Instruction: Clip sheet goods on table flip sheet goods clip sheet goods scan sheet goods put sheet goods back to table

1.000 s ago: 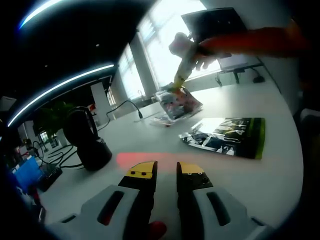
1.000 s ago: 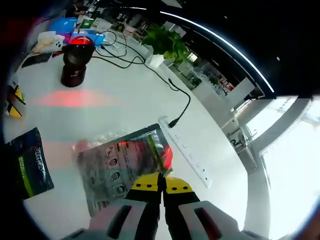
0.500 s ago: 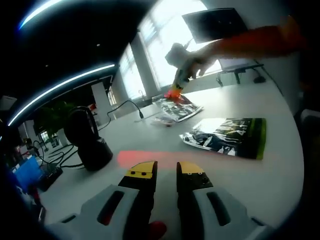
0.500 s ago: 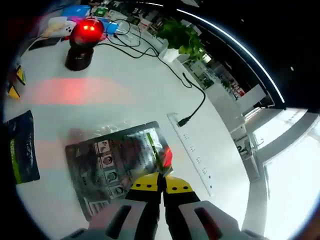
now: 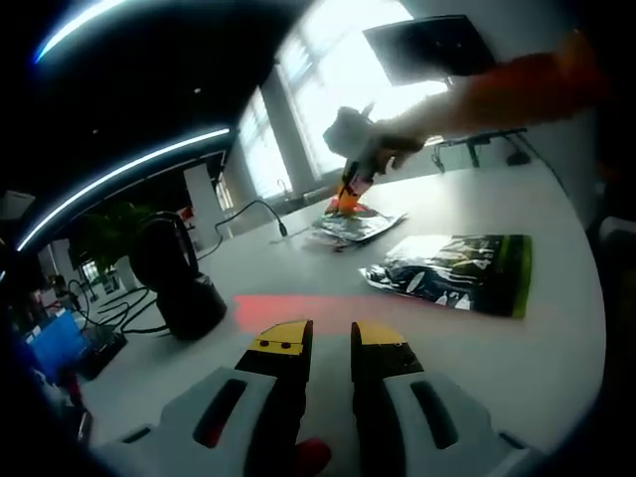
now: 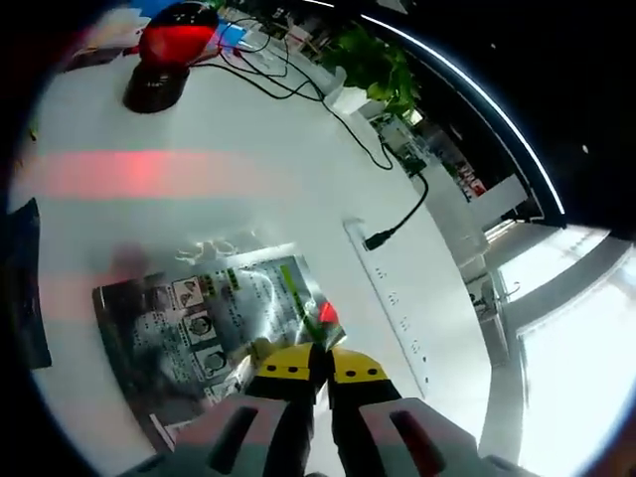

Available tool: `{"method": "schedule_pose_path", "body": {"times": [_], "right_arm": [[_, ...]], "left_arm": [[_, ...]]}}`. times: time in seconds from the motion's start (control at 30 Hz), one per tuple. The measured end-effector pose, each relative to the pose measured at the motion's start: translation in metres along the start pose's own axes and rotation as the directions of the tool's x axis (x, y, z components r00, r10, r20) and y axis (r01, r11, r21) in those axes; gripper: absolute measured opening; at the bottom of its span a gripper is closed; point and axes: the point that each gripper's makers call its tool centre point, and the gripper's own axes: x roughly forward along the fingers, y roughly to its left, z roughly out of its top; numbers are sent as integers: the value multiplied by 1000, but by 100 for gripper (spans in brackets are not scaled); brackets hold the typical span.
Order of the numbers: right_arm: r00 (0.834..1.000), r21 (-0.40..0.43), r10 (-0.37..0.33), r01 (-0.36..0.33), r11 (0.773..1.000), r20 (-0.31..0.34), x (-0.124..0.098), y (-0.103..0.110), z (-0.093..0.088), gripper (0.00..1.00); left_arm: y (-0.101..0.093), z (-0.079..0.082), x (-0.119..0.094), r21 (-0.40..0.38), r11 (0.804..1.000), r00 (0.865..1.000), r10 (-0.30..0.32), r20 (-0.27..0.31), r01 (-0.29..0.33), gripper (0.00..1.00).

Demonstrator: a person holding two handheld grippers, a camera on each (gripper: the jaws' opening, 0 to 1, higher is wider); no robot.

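On table [image 6: 248, 129], sheet goods [image 6: 214, 323] pinched in right tongs [image 6: 320, 360].

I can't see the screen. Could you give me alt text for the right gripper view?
The right gripper, jaws shut, pinches the edge of a silvery printed packet lying on a white table. Beyond it sit a white power strip with a black cable, a scanner glowing red, and a green plant.
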Motion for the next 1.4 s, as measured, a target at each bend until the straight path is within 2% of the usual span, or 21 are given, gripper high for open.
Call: {"method": "schedule_pose_path", "body": {"times": [0.27,0.37,0.47,0.53,0.57,0.67,0.9,1.0,1.07,1.2,1.4], "right_arm": [[1000,50,-16,16,999,13,6,2,-2,3],[999,108,-32,30,994,18,5,1,-4,5],[997,218,-71,66,974,18,4,-9,-10,14],[996,231,-89,83,969,13,1,-14,-14,23],[996,233,-92,87,969,14,-2,-16,-15,23],[994,295,-90,70,953,57,-8,-17,-14,19],[993,322,-102,79,943,54,-21,-23,-31,0],[992,376,-100,64,924,76,-30,-22,-34,0],[991,388,-99,57,920,90,-36,-21,-34,0],[990,377,-96,49,925,107,-47,-17,-33,0],[982,377,-91,22,926,166,-73,-9,-25,0]], "left_arm": [[1,-1,-2,-2,1000,1000,5,0,-5,8],[3,-1,-3,2,1000,1000,14,0,-14,8],[3,-1,-3,-2,1000,1000,13,0,-13,8],[3,-1,-3,-2,1000,1000,13,0,-13,8],[3,-1,-4,-2,1000,1000,14,0,-14,8],[4,-2,-3,6,1000,1000,18,-3,-18,8],[5,-2,-4,4,1000,1000,20,-2,-20,8],[5,-1,-4,7,1000,1000,23,-1,-23,8],[4,-1,-4,6,1000,1000,24,-2,-24,8],[2,0,-5,6,1000,1000,28,-4,-28,8],[1,-1,-4,14,999,1000,30,-8,-29,8]]}}
